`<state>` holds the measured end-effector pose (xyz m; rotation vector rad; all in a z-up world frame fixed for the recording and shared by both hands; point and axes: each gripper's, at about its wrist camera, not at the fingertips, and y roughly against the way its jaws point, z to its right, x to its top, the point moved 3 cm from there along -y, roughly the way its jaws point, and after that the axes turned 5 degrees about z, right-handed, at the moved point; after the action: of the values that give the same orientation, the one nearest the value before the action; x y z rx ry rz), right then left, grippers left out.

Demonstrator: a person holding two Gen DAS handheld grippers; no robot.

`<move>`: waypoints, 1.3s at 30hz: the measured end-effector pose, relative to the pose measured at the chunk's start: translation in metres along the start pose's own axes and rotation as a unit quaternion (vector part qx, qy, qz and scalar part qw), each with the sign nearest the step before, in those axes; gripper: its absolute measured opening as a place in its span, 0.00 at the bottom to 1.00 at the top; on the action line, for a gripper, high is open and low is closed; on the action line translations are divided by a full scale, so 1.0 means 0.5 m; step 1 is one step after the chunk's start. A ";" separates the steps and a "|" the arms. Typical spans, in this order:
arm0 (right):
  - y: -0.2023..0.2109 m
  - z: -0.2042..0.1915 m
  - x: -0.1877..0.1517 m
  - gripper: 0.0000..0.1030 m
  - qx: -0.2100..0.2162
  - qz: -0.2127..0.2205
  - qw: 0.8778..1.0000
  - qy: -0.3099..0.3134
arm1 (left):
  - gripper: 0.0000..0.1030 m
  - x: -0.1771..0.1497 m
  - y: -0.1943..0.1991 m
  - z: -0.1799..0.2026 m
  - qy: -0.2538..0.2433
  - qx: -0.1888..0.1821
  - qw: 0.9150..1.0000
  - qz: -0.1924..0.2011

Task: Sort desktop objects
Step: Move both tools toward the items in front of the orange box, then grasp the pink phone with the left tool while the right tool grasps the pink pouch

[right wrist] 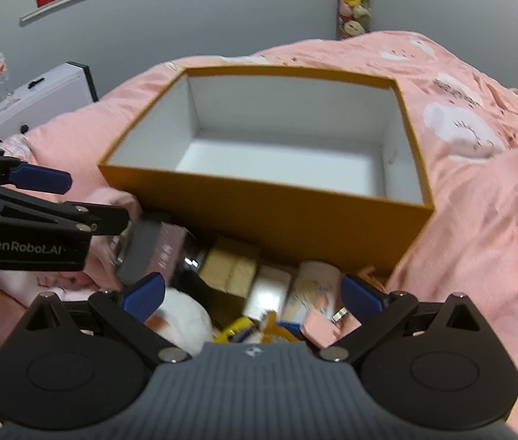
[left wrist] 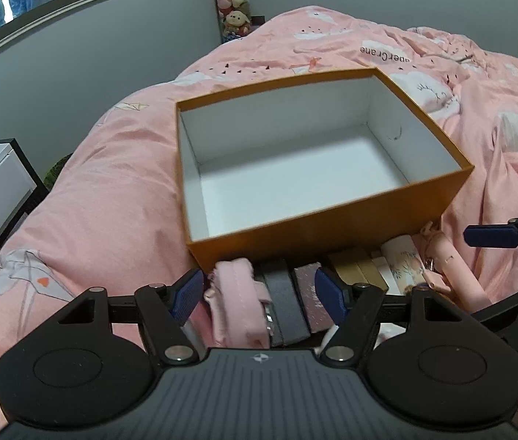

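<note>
Both tools released: left gripper (left wrist: 259,293) spread over the pink pouch (left wrist: 235,300) and grey case (left wrist: 282,299), right gripper (right wrist: 253,295) spread over small cartons (right wrist: 231,269) and a floral tube (right wrist: 312,288). Nothing grasped. Best to pinch 1 item squarely, lift clear of neighbours, then over the near wall of the empty orange box (left wrist: 332,231) on the pink bedspread (left wrist: 86,183). Tight clutter crowds each pick.

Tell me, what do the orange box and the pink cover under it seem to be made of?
Orange box: probably stiff cardboard, matte orange outside, plain white inside; thin straight walls and sharp folded corners suggest it.
Pink cover: woven fabric, likely cotton, matte; it wrinkles softly and carries printed clouds and paper cranes.
</note>
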<state>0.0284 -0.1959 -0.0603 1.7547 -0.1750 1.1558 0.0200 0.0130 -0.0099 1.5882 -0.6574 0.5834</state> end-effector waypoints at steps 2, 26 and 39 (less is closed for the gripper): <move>0.000 -0.008 0.012 0.96 0.012 0.005 1.000 0.002 | 0.73 0.006 0.005 -0.013 0.000 -0.001 1.000 -0.002; -0.117 -0.160 0.046 0.53 0.166 -0.060 0.984 -0.008 | 0.46 -0.039 -0.081 -0.185 0.185 -0.068 0.970 -0.146; -0.153 -0.172 0.041 0.40 0.187 -0.050 0.981 -0.020 | 0.24 -0.070 -0.119 -0.189 0.207 -0.037 0.962 -0.176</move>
<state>0.0302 -0.0827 -0.0889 2.0905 0.1147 1.1346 0.0375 0.1147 -0.0657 1.4095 -0.0786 0.5906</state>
